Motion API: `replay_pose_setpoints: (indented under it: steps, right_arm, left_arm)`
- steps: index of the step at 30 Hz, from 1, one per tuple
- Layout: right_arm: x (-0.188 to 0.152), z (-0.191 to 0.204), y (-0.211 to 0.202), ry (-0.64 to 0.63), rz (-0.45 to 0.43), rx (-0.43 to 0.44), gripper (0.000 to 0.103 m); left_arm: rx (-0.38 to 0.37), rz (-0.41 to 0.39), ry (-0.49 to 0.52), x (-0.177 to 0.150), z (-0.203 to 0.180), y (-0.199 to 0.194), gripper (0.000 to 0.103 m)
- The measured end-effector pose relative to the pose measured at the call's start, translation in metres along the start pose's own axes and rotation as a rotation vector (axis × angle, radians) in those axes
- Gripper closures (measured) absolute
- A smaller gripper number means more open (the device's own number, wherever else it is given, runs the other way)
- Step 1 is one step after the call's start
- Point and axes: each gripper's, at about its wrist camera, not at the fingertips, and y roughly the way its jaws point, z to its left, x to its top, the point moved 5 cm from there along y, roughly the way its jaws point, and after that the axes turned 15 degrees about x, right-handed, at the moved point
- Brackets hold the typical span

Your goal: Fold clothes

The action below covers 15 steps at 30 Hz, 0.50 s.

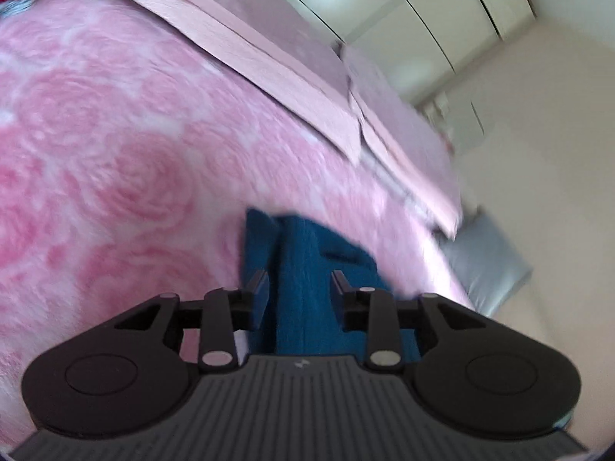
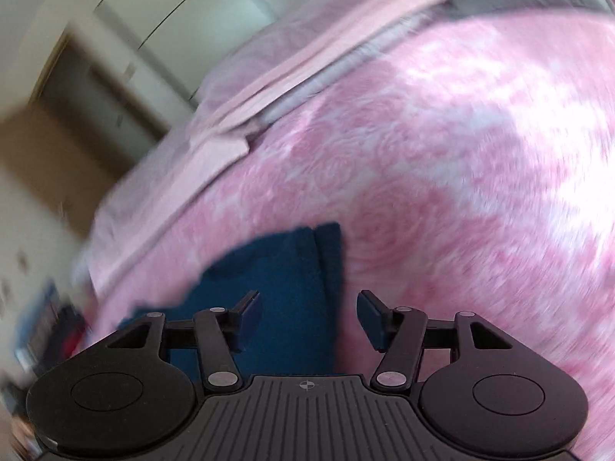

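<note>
Both grippers set over one blue cloth (image 1: 307, 265), lying on the pink rose blanket (image 1: 115, 161) near its edge. Left gripper (image 1: 300, 288) spread moderately, nothing pinched, cloth showing between its fingers (image 1: 258, 288). Right gripper (image 2: 309, 309) spread wider, likewise holding nothing, its left finger over the cloth, its right finger past the cloth's edge and over blanket. Whether either finger touches the fabric: cannot tell, with both views smeared by motion.

Probably an early fold, judging by the cloth already lying in layers, one strip doubled along its side. Best done by lowering each gripper onto a corner or edge of the cloth, closing on the blue layers only and not the fluffy pile beneath. Worth pinching all layers together, else the doubled strip may slip free. Lifting both ends level and carrying them over in step should keep the crease straight. Soft, thick fabric, likely to sag and drag on the pile, so a slight lift before any sideways travel.

Beyond the cloth, pale pink pillows (image 1: 292, 61) along the blanket's far edge. Farther behind, white wardrobe doors (image 1: 403, 7). Right of the cloth in the left view, past the blanket's edge, a grey cushion (image 1: 484, 265) against a cream wall (image 1: 557, 134). Left of the cloth in the right view, a brownish doorway (image 2: 50, 146), too blurred to detail.
</note>
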Motion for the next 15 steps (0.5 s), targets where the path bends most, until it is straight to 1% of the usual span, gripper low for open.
replay_pose_setpoints:
  steps: [2,5,8,11,14,15]
  right_arm:
    - [-0.005,0.000,0.001,-0.052,0.030,-0.004,0.045]
    - [-0.006,0.000,0.007,-0.063,0.031,0.041,0.045]
    - [-0.003,0.005,0.018,-0.094,0.037,0.059,0.045]
    - [0.003,0.006,0.036,-0.115,0.064,0.046,0.045]
    - [0.006,0.000,0.054,-0.114,0.091,0.032,0.045]
    - [0.006,-0.002,0.059,-0.117,0.097,0.025,0.049]
  left_arm:
    - [-0.003,0.012,0.005,-0.003,-0.003,0.008,0.071]
    - [-0.005,0.015,-0.003,0.000,-0.008,0.021,0.068]
    - [0.000,0.010,0.002,0.005,-0.017,0.035,0.063]
    - [0.038,0.008,0.058,0.010,-0.026,0.048,0.063]
    - [0.054,0.018,0.107,0.009,-0.035,0.057,0.064]
    - [0.056,0.022,0.122,0.008,-0.038,0.059,0.066]
